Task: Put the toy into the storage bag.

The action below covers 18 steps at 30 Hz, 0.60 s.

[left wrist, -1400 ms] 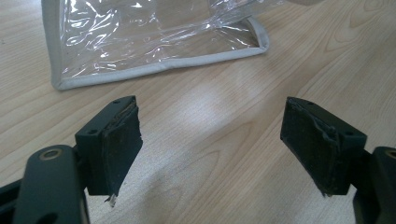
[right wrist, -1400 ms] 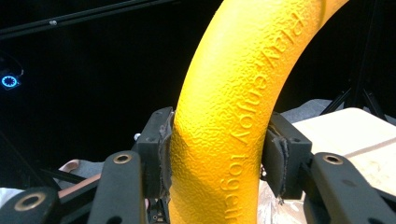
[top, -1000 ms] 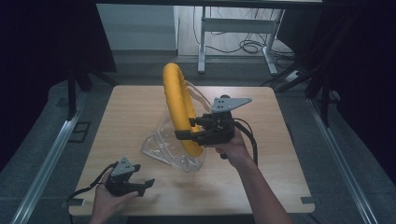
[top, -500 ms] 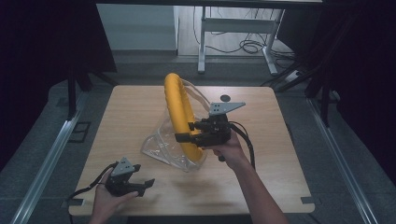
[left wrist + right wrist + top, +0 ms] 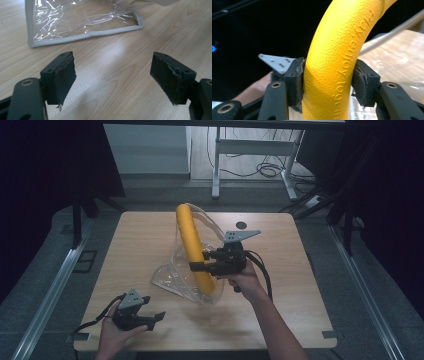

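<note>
Mid-tabletop point(image 5: 280, 285), my right gripper point(image 5: 199, 262) has the yellow ring point(image 5: 192, 245) between its jaws, which have just been easing apart; ring's lower part sits in the clear bag point(image 5: 175, 277), approx half in. Left gripper point(image 5: 152, 317) idle near me, jaws wide, nothing between.

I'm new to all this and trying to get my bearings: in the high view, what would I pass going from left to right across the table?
Left tool, open and resting low near the front edge → clear plastic bag → yellow ring standing in the bag → right tool with the ring between its pads → the small dark spot on the table.
</note>
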### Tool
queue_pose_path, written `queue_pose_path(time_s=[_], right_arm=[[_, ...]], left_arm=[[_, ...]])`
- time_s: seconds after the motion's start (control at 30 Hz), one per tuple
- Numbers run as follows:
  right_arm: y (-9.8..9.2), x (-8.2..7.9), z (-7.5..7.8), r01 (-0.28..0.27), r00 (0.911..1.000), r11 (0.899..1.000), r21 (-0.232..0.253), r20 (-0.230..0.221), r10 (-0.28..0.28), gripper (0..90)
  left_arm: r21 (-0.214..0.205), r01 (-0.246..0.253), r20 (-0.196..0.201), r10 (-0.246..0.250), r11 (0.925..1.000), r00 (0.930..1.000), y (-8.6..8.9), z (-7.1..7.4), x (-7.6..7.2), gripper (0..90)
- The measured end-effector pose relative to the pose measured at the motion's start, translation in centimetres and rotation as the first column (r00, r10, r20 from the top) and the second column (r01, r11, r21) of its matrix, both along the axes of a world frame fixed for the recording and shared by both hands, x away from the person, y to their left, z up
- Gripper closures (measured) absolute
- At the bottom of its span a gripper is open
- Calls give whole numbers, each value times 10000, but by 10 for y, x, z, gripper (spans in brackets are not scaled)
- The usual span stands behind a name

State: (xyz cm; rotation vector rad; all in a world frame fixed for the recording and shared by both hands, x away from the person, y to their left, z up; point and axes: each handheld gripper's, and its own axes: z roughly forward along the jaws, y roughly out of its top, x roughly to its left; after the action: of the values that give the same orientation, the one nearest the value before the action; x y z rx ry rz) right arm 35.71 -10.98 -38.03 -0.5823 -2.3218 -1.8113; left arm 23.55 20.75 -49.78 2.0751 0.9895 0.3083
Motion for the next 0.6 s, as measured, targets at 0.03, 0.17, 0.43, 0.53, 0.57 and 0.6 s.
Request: queue_pose_path(time_s=[0.03, 0.17, 0.43, 0.53, 0.57, 0.6], right_arm=[[-1, 1, -1, 112, 9999, 9999, -16, 38, -112, 471], [-3, 1, -3, 687, 9970, 9974, -202, 379, -679, 457], [-1, -1, -5, 885, 9943, 9950, -468, 644, -854, 447], [0, -1, -6, 945, 9938, 9942, -511, 627, -913, 423], [0, -1, -6, 977, 9935, 9939, -510, 629, -945, 414], [-1, -1, -7, 1065, 9926, 9930, -514, 638, -1032, 393]], left_arm=[[16, 7, -6, -7, 10000, 10000, 0, 0, 0, 201], [16, 7, -13, -7, 10000, 10000, -1, 0, 0, 201], [22, 16, -14, -16, 10000, 10000, -1, 0, 0, 201], [33, 23, -13, -23, 10000, 10000, -1, -1, 0, 201], [34, 25, -16, -25, 10000, 10000, -1, -1, 0, 201], [35, 23, -17, -23, 10000, 10000, -1, -1, 0, 201]])
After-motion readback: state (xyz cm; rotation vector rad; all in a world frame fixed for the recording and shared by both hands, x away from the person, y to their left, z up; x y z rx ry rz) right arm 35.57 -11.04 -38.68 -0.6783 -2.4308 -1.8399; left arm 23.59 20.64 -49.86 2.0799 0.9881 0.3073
